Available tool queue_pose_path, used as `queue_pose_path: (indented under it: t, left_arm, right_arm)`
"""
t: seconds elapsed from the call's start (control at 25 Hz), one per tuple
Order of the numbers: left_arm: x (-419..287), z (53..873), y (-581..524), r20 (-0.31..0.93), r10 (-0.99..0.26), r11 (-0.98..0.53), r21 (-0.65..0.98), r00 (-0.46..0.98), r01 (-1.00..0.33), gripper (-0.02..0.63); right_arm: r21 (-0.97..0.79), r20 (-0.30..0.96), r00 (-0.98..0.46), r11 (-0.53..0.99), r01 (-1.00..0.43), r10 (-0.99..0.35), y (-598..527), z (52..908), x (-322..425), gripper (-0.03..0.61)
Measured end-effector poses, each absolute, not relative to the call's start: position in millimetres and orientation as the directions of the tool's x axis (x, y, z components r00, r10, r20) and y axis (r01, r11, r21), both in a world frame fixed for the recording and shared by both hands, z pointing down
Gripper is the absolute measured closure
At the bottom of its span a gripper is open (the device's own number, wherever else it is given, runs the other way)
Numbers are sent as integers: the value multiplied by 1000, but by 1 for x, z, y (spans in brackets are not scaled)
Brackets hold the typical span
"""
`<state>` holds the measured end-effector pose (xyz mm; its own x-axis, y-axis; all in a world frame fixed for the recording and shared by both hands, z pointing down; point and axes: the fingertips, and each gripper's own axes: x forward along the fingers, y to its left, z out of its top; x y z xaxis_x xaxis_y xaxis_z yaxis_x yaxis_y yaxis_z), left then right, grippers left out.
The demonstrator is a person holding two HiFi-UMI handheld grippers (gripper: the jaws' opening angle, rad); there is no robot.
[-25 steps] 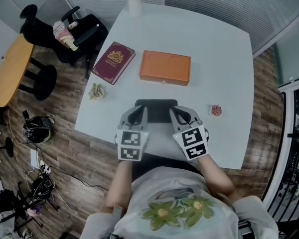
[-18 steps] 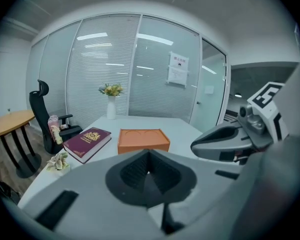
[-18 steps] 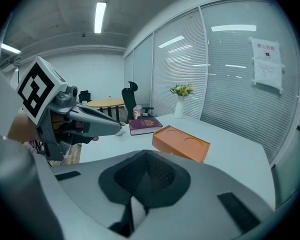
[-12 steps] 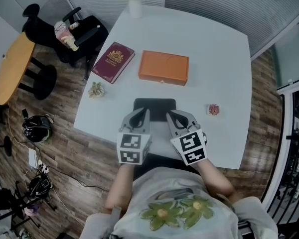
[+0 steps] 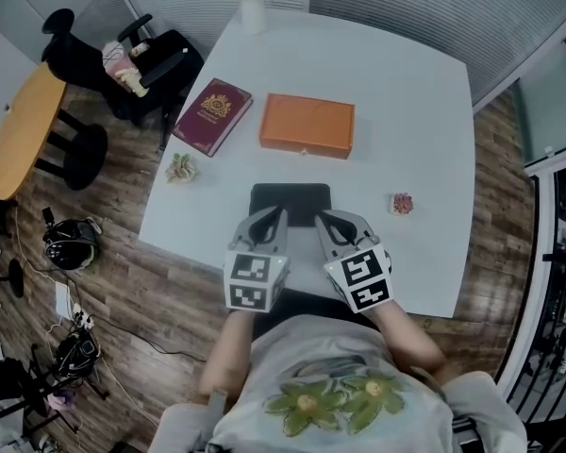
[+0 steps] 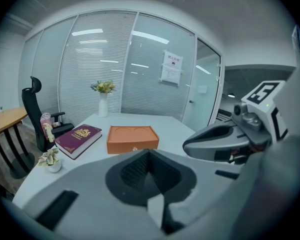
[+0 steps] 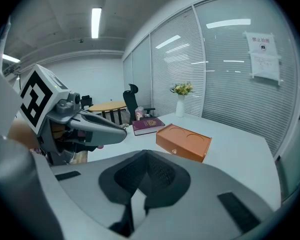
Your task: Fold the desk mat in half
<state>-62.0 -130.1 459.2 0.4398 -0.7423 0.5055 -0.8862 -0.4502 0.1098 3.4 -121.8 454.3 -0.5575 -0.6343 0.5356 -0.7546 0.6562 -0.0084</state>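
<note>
Head view: a white table point(image 5: 410, 92) was seen from above, and the desk mat point(image 5: 291, 199) was laid on its near half, its dark face shown as a rectangle just ahead of the two grippers. The left gripper point(image 5: 270, 218) and the right gripper point(image 5: 329, 220) were held side by side over the mat's near part, both angled forward and down, the marker cubes turned toward the person's chest.

In the left gripper view the dark ribbed pads point(image 6: 135, 170) were seen pressed together, with a thin pale sheet edge caught between them. The same was seen in the right gripper view, where the pads point(image 7: 162, 174) were clamped on a pale sliver. That edge was taken to be the mat's near edge, so both grippers were clenched on it. How far the edge was raised off the table could not be told.

Beyond the mat an orange box point(image 5: 307, 126) was set flat, and a dark red book point(image 5: 213, 117) was placed just left of it. A vase of flowers point(image 5: 252, 6) was stood at the far edge, a small plant point(image 5: 181, 168) near the left edge, and a small pink object point(image 5: 402, 203) to the right of the mat.
</note>
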Motion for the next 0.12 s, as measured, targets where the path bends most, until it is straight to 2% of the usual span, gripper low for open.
queue_pose_path:
  t: [0.12]
  left_arm:
    - [-59,460,-127,507,-739,-454,111,443,-884,611]
  right_arm:
    - [-13,540,-557,655,-755,-631,-119,456,6,561]
